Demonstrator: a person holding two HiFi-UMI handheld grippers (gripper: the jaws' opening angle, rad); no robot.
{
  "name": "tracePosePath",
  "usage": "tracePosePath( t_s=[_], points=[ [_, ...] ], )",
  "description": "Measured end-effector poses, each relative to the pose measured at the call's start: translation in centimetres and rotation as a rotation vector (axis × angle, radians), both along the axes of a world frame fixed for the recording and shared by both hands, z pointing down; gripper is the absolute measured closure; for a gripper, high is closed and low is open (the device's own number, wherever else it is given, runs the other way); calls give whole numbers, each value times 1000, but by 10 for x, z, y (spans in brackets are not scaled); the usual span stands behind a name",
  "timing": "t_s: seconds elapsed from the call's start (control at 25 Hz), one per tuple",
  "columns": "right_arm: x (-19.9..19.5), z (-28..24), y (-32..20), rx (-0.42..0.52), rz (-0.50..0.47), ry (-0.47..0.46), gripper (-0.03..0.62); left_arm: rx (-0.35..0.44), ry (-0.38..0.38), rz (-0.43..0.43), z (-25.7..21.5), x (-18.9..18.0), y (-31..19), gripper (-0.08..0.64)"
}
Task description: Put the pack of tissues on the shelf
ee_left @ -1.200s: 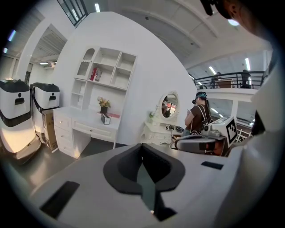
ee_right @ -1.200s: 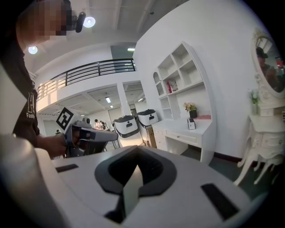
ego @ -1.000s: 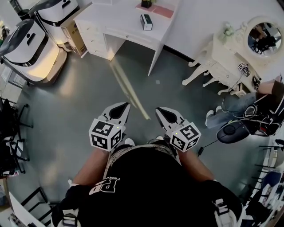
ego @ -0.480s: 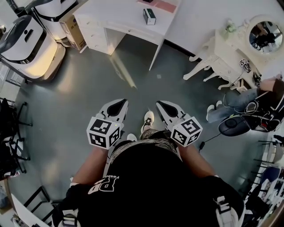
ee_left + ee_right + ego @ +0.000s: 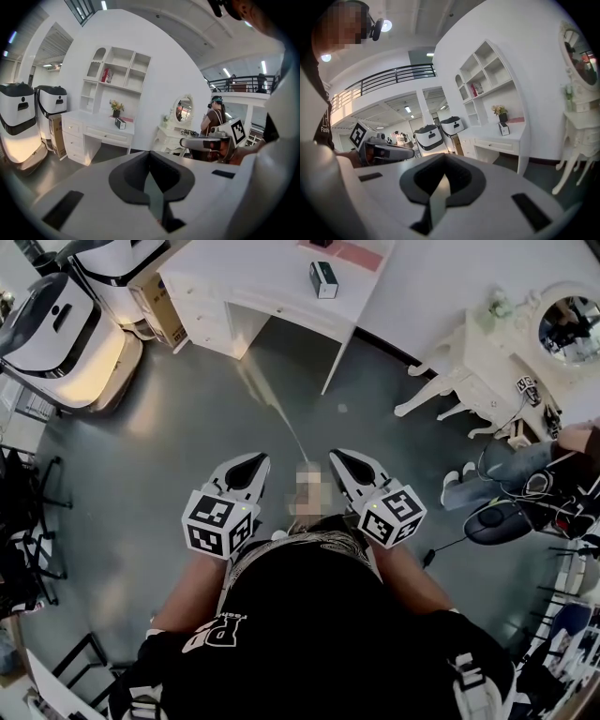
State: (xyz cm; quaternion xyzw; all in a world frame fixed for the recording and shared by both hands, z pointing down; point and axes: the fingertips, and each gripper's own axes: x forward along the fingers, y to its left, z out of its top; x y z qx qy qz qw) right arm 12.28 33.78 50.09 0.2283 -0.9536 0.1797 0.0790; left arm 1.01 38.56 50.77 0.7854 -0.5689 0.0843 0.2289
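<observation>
Both grippers are empty and closed: the left gripper (image 5: 150,159) shows its two jaws meeting along a thin seam with nothing between them, and the right gripper (image 5: 443,161) looks the same. They are carried side by side, just apart, close in front of the person's body and tipped slightly down over the bare grey floor (image 5: 187,446). I judge this a carry that suits walking rather than reaching. Ahead stands a white desk (image 5: 253,277), and on its top sits a small dark-and-white box (image 5: 323,279), which I take to be the pack of tissues, near a pink mat (image 5: 342,254) and a pot of flowers (image 5: 116,107). Above the desk rises the white shelf unit (image 5: 117,75), most of its open compartments empty. The box is well apart from both grippers, so the pick-up has not begun. The approach comes first, and a gripper's jaws must open before it can take the pack.
</observation>
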Motion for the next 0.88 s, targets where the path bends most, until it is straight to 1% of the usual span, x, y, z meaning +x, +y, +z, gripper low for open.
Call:
tracePosePath(
  t_s=[0.2,0.44,0.88],
  points=[
    [-8,-2,-47,7,7,-10,583,0,-11,-11,-2,-14,-45,546],
    [-16,-5,-113,8,7,-14,583,-3,-17,-3,-5,-18,-108,546],
    [-24,-18,-229,10,-5,-41,583,-4,-33,-19,-18,-25,-223,546]
  ],
)
